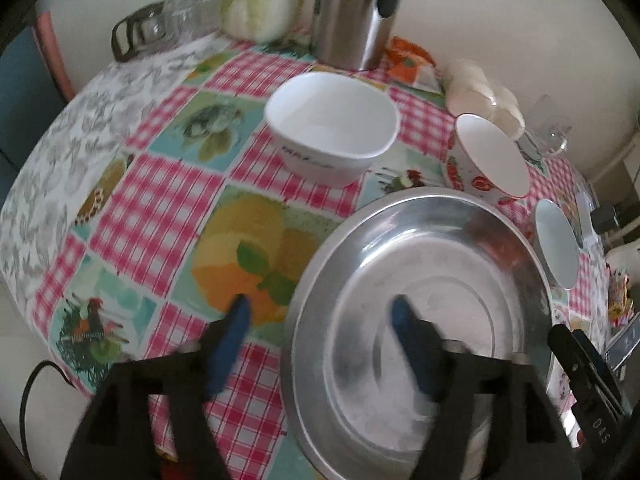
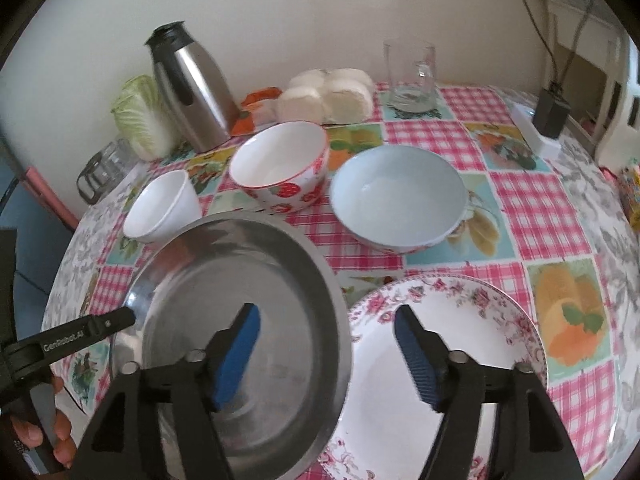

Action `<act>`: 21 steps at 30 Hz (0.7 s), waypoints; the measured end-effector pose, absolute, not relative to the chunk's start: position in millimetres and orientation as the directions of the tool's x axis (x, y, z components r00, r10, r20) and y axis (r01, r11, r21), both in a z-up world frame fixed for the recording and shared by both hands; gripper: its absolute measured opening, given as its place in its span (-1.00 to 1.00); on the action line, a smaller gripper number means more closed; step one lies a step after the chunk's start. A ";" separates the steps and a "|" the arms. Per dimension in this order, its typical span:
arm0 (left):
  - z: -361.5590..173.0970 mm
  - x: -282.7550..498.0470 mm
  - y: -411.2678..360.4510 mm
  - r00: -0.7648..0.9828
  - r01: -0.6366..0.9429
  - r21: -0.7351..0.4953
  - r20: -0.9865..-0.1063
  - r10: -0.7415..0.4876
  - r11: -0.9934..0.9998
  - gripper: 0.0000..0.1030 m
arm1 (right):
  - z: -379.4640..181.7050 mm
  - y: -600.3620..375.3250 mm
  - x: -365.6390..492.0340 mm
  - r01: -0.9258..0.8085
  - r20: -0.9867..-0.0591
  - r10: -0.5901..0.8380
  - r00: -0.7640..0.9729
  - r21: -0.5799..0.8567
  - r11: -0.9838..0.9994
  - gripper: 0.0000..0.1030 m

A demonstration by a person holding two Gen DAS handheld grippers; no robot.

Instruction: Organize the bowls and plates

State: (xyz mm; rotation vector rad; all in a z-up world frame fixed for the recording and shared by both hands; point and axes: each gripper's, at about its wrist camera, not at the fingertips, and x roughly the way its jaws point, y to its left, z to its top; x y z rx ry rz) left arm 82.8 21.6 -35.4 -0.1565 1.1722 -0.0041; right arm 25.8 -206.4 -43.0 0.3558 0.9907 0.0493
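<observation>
The steel plate (image 2: 240, 320) is sitting near the front of the tabletop (image 2: 540, 216), shiny and a bit scuffed, with a wide rim and a shallow flat middle. In the right wrist view its right edge is overlapping the flowery plate (image 2: 460, 320), white with a pink rose border.

The left hand-held gripper (image 1: 320, 312) is hanging open, one blue finger over the checked cloth and the other over the steel plate (image 1: 420, 300), holding nothing. The right hand-held gripper (image 2: 326, 328) is also spread open and gripping nothing, straddling the spot where the two plates meet.

Behind the plates three bowls are lining up: a plain white bowl (image 2: 164, 208), a strawberry bowl (image 2: 280, 168) and a pale blue bowl (image 2: 400, 200), all upright and apart from each other. Further back a steel thermos (image 2: 192, 88), a cabbage (image 2: 140, 116), some buns (image 2: 328, 96) and a glass mug (image 2: 412, 76) are crowding the wall side.
</observation>
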 end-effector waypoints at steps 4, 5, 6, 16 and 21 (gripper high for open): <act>-34.3 84.4 16.7 0.417 -0.062 -0.097 -0.907 -0.063 0.993 0.62 | -40.1 -204.5 24.3 0.111 -0.799 0.200 0.567 0.314 0.943 0.71; -34.4 84.9 16.7 0.418 -0.061 -0.098 -0.906 -0.064 0.993 0.63 | -40.0 -205.6 24.1 0.115 -0.797 0.198 0.571 0.316 0.942 0.79; -34.2 84.4 17.8 0.418 -0.060 -0.103 -0.906 -0.068 0.993 0.66 | -40.3 -207.6 24.4 0.118 -0.795 0.197 0.574 0.318 0.941 0.88; -25.8 79.4 14.6 0.478 -0.047 -0.105 -0.875 -0.070 0.993 0.92 | -38.3 -220.6 22.7 0.154 -0.777 0.177 0.604 0.331 0.931 1.00; -14.4 74.7 7.2 0.529 -0.003 -0.143 -0.840 -0.120 0.990 0.92 | -37.5 -242.4 18.0 0.209 -0.771 0.145 0.621 0.341 0.917 1.00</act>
